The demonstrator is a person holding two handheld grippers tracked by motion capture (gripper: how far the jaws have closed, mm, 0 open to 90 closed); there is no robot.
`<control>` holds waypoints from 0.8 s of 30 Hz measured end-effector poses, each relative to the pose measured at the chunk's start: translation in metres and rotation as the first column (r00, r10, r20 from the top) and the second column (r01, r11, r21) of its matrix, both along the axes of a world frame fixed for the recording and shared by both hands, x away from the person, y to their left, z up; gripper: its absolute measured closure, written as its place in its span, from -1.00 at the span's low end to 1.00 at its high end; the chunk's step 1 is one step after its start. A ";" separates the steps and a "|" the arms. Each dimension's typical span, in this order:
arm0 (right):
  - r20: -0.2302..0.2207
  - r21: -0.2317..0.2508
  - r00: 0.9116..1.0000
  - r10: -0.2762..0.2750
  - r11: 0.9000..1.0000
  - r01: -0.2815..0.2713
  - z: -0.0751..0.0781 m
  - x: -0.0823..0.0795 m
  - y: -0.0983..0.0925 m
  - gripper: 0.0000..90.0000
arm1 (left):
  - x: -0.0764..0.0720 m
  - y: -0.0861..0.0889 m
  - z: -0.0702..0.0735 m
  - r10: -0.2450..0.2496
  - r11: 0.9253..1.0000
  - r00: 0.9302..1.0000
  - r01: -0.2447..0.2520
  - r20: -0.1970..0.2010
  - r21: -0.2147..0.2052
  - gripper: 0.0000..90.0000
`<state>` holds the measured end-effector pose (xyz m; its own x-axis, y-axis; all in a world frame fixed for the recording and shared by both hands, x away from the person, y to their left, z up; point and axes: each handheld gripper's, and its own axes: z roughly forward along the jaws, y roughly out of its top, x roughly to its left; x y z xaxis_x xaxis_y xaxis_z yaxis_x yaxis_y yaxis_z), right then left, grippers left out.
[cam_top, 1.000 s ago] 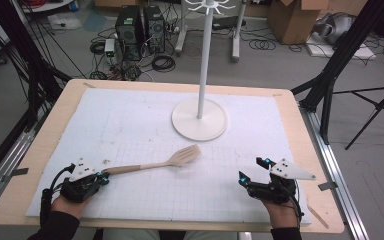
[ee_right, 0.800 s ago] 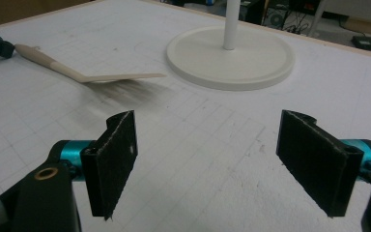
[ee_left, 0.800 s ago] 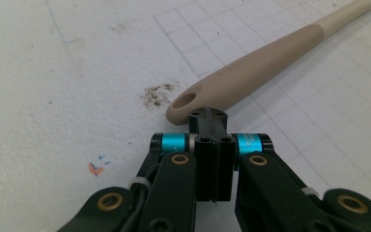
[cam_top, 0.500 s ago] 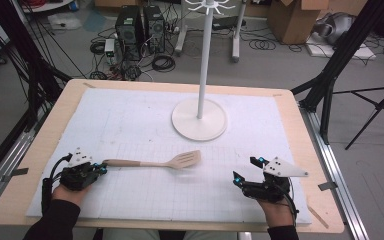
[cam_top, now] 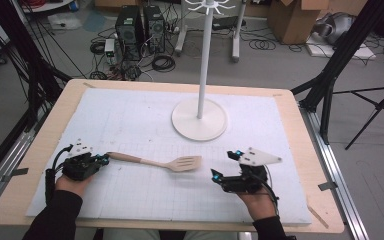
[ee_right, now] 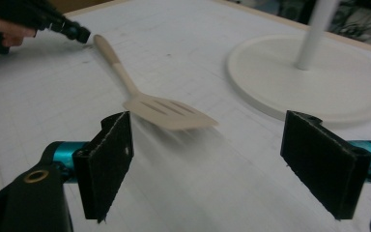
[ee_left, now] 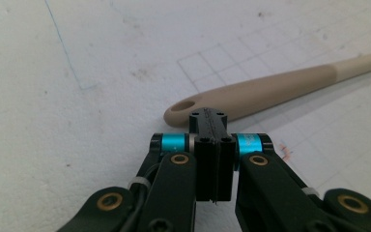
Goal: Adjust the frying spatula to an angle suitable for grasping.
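A beige slotted spatula (cam_top: 155, 162) lies flat on the white gridded mat (cam_top: 130, 115), handle to the left, head to the right. My left gripper (cam_top: 103, 159) is shut with nothing between its jaws. Its tips (ee_left: 208, 121) sit right at the handle's hole end (ee_left: 188, 104); whether they touch it I cannot tell. My right gripper (cam_top: 225, 164) stands open just right of the spatula head (ee_right: 171, 113) and faces it. Its jaws have just been opening wider, with nothing between them (ee_right: 222, 164).
A white stand with a round base (cam_top: 199, 125) and a tall pole rises at the middle back of the mat. The base (ee_right: 314, 77) lies close beyond my right jaw. The wooden table edge (cam_top: 310, 150) frames the mat.
The spatula has swung: its handle end moved away from me and its head came nearer. My right gripper moved left toward the spatula head. My left gripper shifted with the handle end.
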<state>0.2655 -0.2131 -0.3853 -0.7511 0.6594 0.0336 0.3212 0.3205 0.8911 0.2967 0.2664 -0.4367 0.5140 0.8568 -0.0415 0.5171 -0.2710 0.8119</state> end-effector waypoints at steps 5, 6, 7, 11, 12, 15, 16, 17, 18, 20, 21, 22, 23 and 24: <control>-0.014 -0.025 0.993 0.117 0.993 -0.117 0.010 0.023 0.040 -0.54 | -0.010 0.015 0.010 0.010 0.996 0.998 -0.004 0.066 -0.089 0.99; -0.018 -0.051 0.985 0.173 0.984 -0.174 0.015 0.035 0.062 -0.46 | -0.013 0.021 0.012 0.008 0.995 0.996 0.002 0.089 -0.104 0.99; -0.018 -0.051 0.985 0.173 0.984 -0.174 0.015 0.035 0.062 -0.46 | -0.013 0.021 0.012 0.008 0.995 0.996 0.002 0.089 -0.104 0.98; -0.051 -0.103 0.961 0.270 0.956 -0.274 0.016 0.058 0.105 -0.32 | -0.018 0.032 0.014 0.021 0.989 0.992 -0.003 0.121 -0.146 0.97; -0.093 -0.135 0.943 0.319 0.935 -0.329 0.011 0.071 0.126 -0.27 | -0.021 0.035 0.016 0.017 0.988 0.989 0.005 0.144 -0.156 0.95; -0.129 -0.166 0.932 0.339 0.919 -0.357 0.005 0.081 0.142 -0.24 | -0.024 0.037 0.019 0.016 0.985 0.985 0.015 0.172 -0.174 0.95; -0.143 -0.179 0.928 0.345 0.913 -0.367 0.003 0.084 0.148 -0.23 | -0.025 0.038 0.021 0.013 0.984 0.983 0.021 0.184 -0.179 0.95; -0.176 -0.205 0.916 0.361 0.896 -0.393 -0.003 0.092 0.162 -0.18 | -0.026 0.039 0.022 0.015 0.983 0.981 0.021 0.194 -0.182 0.96; -0.186 -0.221 0.911 0.369 0.887 -0.405 -0.007 0.096 0.169 -0.14 | -0.027 0.041 0.023 0.015 0.980 0.979 0.026 0.205 -0.199 0.96; -0.208 -0.232 0.902 0.378 0.877 -0.421 -0.010 0.099 0.174 -0.11 | -0.027 0.041 0.023 0.010 0.980 0.978 0.033 0.208 -0.199 0.96; -0.238 -0.258 0.892 0.385 0.860 -0.440 -0.016 0.104 0.185 -0.08 | -0.027 0.042 0.023 0.004 0.978 0.977 0.040 0.211 -0.203 0.93; -0.253 -0.271 0.885 0.391 0.849 -0.453 -0.019 0.106 0.189 -0.04 | -0.027 0.042 0.023 0.004 0.972 0.974 0.049 0.225 -0.229 0.80; -0.253 -0.271 0.885 0.391 0.849 -0.453 -0.019 0.106 0.189 -0.04 | -0.027 0.042 0.023 0.004 0.972 0.974 0.049 0.225 -0.229 0.54; -0.278 -0.298 0.873 0.400 0.829 -0.474 -0.022 0.109 0.197 0.03 | -0.025 0.041 0.023 0.048 0.965 0.974 0.012 0.220 -0.262 0.19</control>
